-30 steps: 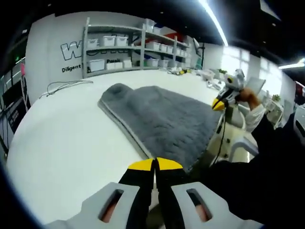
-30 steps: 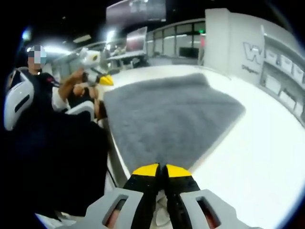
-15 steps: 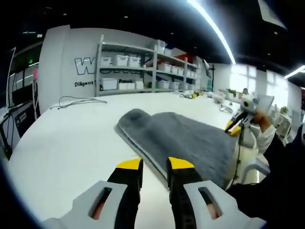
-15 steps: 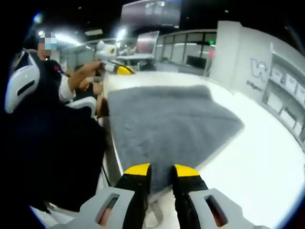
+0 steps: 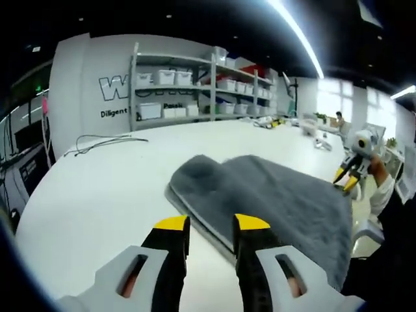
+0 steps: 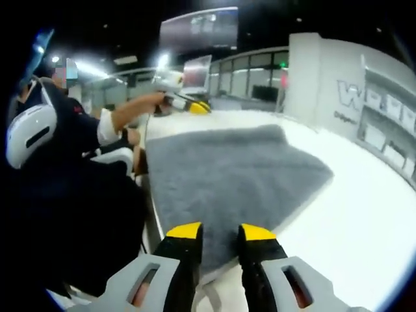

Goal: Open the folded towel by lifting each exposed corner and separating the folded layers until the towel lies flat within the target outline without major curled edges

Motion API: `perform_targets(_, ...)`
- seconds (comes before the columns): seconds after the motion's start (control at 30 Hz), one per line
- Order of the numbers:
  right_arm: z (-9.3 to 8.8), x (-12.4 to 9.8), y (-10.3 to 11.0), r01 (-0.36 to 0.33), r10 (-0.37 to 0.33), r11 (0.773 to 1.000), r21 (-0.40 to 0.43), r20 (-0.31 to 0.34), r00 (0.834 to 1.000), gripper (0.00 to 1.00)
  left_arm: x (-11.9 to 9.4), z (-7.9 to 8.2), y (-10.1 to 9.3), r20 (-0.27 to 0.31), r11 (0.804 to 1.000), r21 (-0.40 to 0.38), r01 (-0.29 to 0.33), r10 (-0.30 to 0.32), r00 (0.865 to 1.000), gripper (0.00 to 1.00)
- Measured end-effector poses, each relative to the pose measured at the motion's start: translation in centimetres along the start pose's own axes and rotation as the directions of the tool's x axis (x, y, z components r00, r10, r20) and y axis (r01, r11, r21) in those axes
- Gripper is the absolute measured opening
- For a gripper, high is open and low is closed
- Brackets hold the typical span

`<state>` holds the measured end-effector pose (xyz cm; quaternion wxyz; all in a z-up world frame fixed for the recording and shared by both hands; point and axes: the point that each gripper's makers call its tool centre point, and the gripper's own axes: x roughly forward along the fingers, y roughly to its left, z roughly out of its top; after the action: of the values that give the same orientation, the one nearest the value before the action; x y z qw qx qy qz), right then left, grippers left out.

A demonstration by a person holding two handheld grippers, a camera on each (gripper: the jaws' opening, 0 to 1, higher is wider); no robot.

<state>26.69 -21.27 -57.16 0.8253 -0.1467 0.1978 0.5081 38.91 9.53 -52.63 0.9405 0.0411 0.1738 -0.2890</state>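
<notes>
A grey fluffy towel lies folded on the white table, its stacked layers showing along the near edge. My left gripper stands open just short of that layered edge, nothing between its yellow tips. In the right gripper view the towel spreads ahead of my right gripper, which is open and empty at the towel's near corner. The right gripper also shows at the towel's far side in the left gripper view. The left gripper, held in a hand, hovers by the towel's far corner.
Shelves with white bins line the back wall. A thin cable lies on the table's far left. A person in dark clothes and a white chair stand close along the table edge beside the towel.
Both grippers were shut a second ago and now stand open. The left gripper's view has swung so the towel sits further right, and the left gripper has reached farther along the towel's far edge.
</notes>
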Motion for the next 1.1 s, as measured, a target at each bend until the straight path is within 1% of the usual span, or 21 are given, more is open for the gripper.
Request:
perform_targets(0.17,0.3,-0.2,0.4,-0.016,0.016,1.000,-0.003,0.026,1.000,0.20,1.6,0.9,0.8,-0.005,1.000,0.013,-0.017,0.017,1.000,0.28)
perform_targets(0.37,0.3,-0.2,0.7,-0.023,0.023,1.000,-0.005,0.027,0.999,0.20,3.4,0.8,1.7,-0.032,1.000,0.010,-0.017,0.017,0.999,0.30)
perform_targets(0.47,0.4,0.3,1.2,-0.032,0.033,0.999,-0.003,0.032,0.999,0.20,4.4,0.6,2.4,-0.051,1.000,0.010,-0.023,0.024,0.998,0.30)
perform_targets(0.53,0.2,0.7,1.6,-0.039,0.039,0.999,-0.005,0.023,0.999,0.20,5.1,0.5,2.9,-0.061,0.999,0.018,-0.028,0.029,0.998,0.31)
perform_targets(0.67,-0.1,1.3,2.1,-0.061,0.061,0.998,-0.008,0.010,0.998,0.20,6.1,0.2,3.9,-0.083,1.000,0.001,-0.029,0.029,0.996,0.33)
perform_targets(0.7,-0.1,1.5,2.6,-0.062,0.062,0.998,-0.008,0.007,0.998,0.20,6.4,0.1,4.0,-0.089,1.000,-0.001,-0.030,0.030,0.996,0.33)
perform_targets(0.8,-0.3,1.6,2.9,-0.065,0.065,0.998,-0.007,0.000,0.998,0.20,7.0,0.0,4.2,-0.108,0.999,0.007,-0.031,0.032,0.994,0.33)
perform_targets(0.9,-0.5,1.5,2.6,-0.068,0.068,0.998,-0.007,-0.006,0.998,0.19,7.7,0.0,4.2,-0.117,1.000,0.005,-0.023,0.023,0.993,0.34)
perform_targets(1.03,-1.0,1.2,2.5,-0.073,0.073,0.997,-0.004,-0.018,0.997,0.19,9.1,-0.1,4.6,-0.133,1.000,0.011,-0.022,0.024,0.991,0.34)
perform_targets(1.07,-1.0,1.1,2.5,-0.074,0.074,0.997,-0.003,-0.019,0.997,0.18,9.5,-0.1,4.9,-0.131,1.000,-0.003,-0.016,0.016,0.991,0.34)
perform_targets(1.1,-1.1,1.0,2.5,-0.074,0.074,0.997,-0.001,-0.020,0.997,0.18,10.0,-0.2,4.9,-0.128,0.999,-0.041,-0.010,0.004,0.992,0.33)
